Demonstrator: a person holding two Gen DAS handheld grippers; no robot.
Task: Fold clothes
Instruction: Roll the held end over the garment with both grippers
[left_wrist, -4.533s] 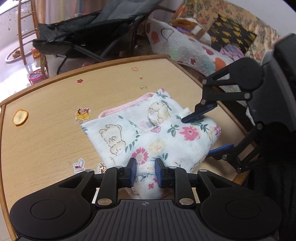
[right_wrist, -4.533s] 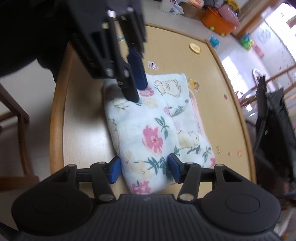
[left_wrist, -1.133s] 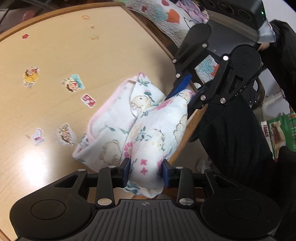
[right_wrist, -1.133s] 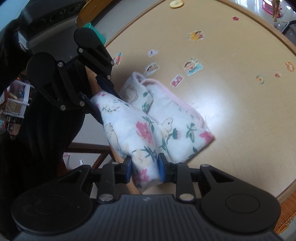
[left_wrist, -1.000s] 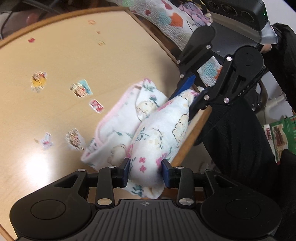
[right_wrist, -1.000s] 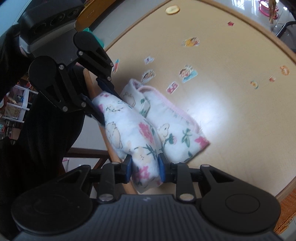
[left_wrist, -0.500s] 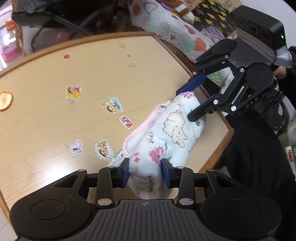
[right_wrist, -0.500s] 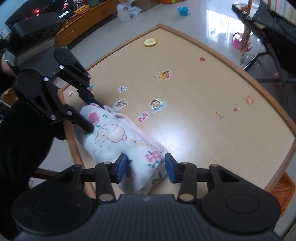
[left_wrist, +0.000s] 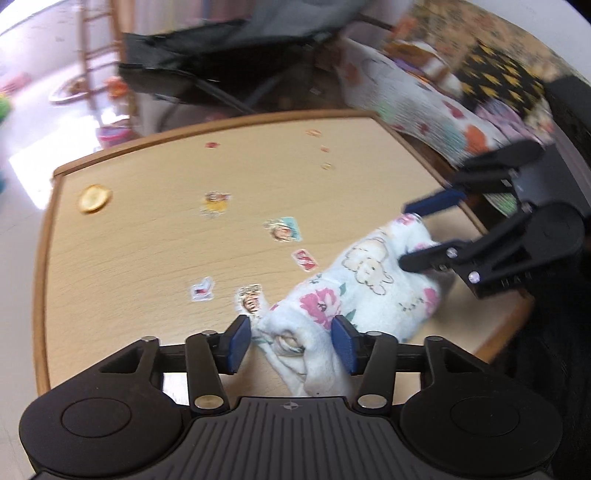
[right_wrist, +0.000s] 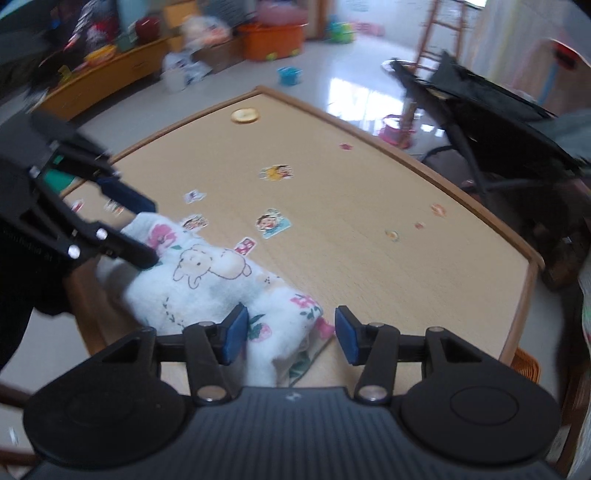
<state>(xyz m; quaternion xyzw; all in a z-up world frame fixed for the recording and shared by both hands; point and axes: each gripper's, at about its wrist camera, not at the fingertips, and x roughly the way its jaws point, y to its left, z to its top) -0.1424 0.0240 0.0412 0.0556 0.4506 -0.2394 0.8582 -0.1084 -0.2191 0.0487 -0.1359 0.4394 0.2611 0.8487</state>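
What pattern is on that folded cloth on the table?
The cloth is white with pink flowers, green leaves and cartoon bears; the right wrist view shows it best.

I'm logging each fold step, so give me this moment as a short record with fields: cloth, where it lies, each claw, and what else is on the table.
cloth: floral bear-print cloth, folded into a thick bundle
place: near edge of the wooden table, one end by its corner
left claw: jaws just opening, pads off the cloth, cloth end between them
right claw: jaws just opening, gap beside the other cloth end
also on table: cartoon stickers, round yellow disc
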